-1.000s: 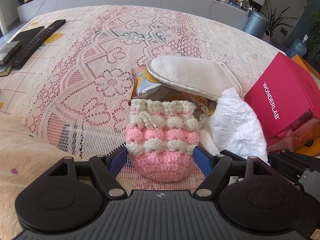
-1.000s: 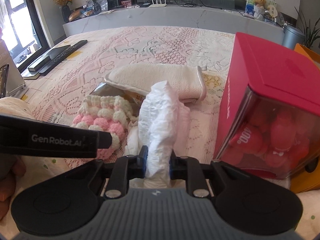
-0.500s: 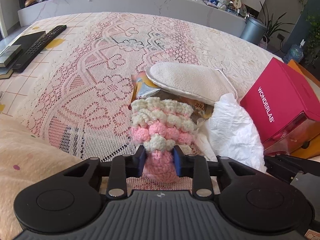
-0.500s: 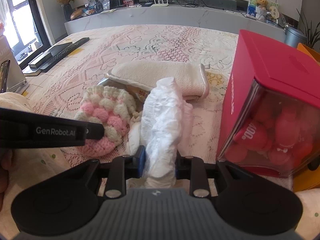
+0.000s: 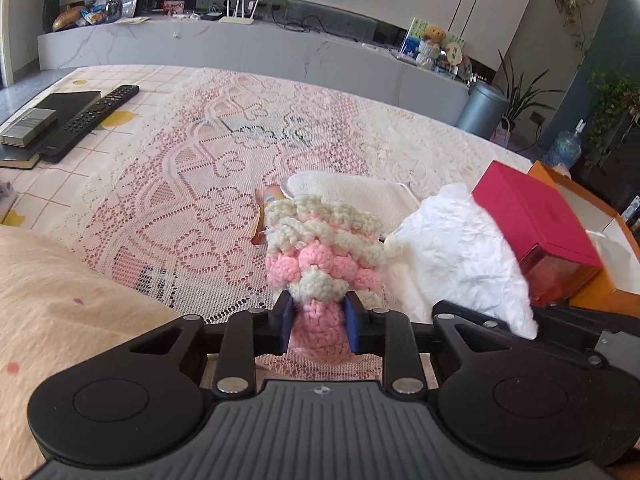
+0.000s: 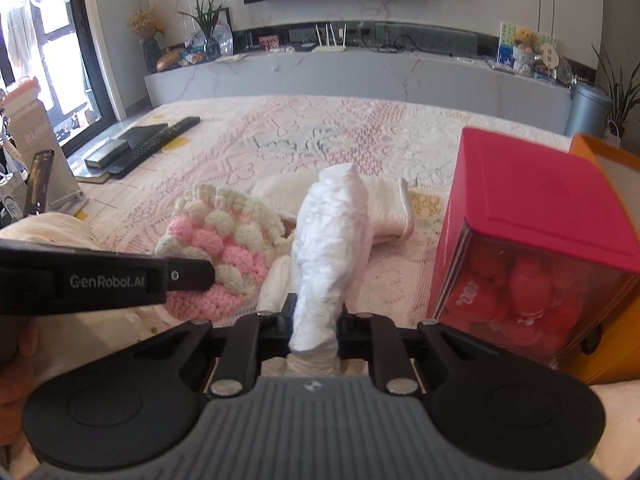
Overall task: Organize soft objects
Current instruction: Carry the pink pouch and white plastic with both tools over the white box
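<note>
My left gripper [image 5: 318, 322] is shut on a pink and cream crocheted pouch [image 5: 322, 240] and holds it lifted above the lace cloth; the pouch also shows in the right wrist view [image 6: 224, 248]. My right gripper [image 6: 314, 324] is shut on a crumpled white cloth [image 6: 332, 240], raised upright; it also shows in the left wrist view [image 5: 460, 256]. A cream mitt [image 6: 384, 208] lies flat on the table behind both, over a snack wrapper [image 5: 266, 200].
A red WONDERLAB box [image 6: 536, 216] stands at the right, with an orange box [image 5: 600, 232] behind it. Remote controls and flat devices [image 5: 88, 120] lie at the far left. A cream cushion [image 5: 60, 280] is at the near left. The lace tablecloth [image 5: 200, 168] spreads behind.
My left gripper closed on the crocheted pouch and lifted it off the table. My right gripper raised the white cloth higher. Both views tilted up toward the room.
</note>
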Tool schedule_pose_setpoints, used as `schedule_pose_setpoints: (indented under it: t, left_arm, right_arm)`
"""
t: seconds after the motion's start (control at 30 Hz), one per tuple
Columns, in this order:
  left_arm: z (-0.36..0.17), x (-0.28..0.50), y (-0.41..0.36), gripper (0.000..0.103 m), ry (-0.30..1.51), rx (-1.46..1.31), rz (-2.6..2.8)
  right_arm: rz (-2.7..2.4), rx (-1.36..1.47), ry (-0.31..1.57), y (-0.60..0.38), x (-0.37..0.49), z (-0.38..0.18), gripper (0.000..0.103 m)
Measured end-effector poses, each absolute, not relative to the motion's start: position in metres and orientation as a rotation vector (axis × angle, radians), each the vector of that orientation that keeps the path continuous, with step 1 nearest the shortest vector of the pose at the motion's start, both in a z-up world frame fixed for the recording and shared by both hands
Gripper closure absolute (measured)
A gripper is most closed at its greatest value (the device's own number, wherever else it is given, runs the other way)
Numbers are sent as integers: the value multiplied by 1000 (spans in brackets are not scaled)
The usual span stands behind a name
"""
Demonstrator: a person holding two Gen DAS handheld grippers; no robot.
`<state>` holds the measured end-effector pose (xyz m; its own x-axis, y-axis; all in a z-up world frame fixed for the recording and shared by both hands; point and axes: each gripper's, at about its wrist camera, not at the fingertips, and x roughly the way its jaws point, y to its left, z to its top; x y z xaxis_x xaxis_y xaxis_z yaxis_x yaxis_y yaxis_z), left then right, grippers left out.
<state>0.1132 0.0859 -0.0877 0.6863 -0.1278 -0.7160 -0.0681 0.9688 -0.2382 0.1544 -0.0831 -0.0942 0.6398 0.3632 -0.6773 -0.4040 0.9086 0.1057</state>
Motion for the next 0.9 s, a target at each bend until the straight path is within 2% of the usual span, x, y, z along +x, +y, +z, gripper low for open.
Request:
schedule_pose_setpoints:
  t: [0.37,0.9]
  left_arm:
    - [-50,85,78,73,724,-296,-64]
    - [4,96,-3,73,632,-267,-290]
  right_arm:
    - [381,17,630,-128,122,-36,89]
    - [205,13,503,-226,104,23,89]
